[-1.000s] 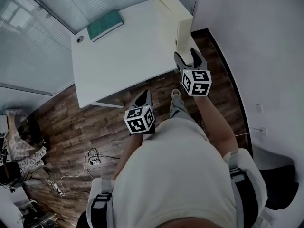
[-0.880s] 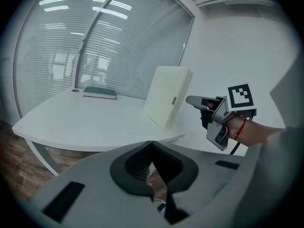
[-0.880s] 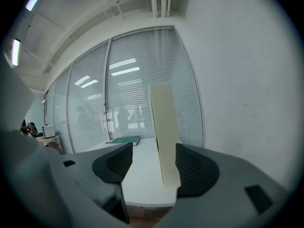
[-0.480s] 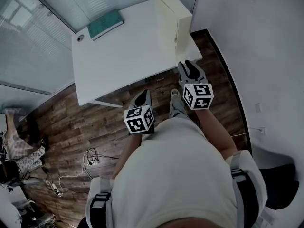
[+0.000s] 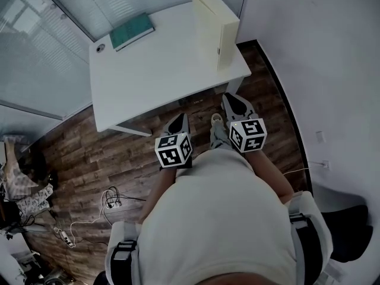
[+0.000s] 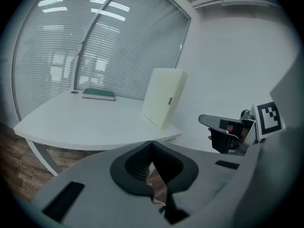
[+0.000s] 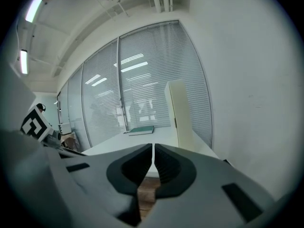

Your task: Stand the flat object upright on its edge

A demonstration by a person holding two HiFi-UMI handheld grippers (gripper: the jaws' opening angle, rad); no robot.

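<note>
The flat object, a cream box (image 5: pixel 215 25), stands upright on its edge at the right end of the white table (image 5: pixel 154 76). It is also in the left gripper view (image 6: pixel 164 98) and the right gripper view (image 7: pixel 179 115). My right gripper (image 5: pixel 231 100) hangs off the table's near edge, apart from the box. Its jaws have just been closing and are shut with nothing between them (image 7: pixel 153 148). My left gripper (image 5: pixel 180 119) sits lower, over the floor by the table's front edge, shut and empty (image 6: pixel 151 144).
A green book (image 5: pixel 132 30) lies flat at the table's far side, with a small round fitting (image 5: pixel 100 48) near the far left corner. A white wall runs close on the right and glass partitions with blinds stand behind. Cables (image 5: pixel 113 198) lie on the wooden floor.
My right gripper has drawn back from the box toward me, off the table edge, and its jaws have closed. The box stays upright. The left gripper has kept still.
</note>
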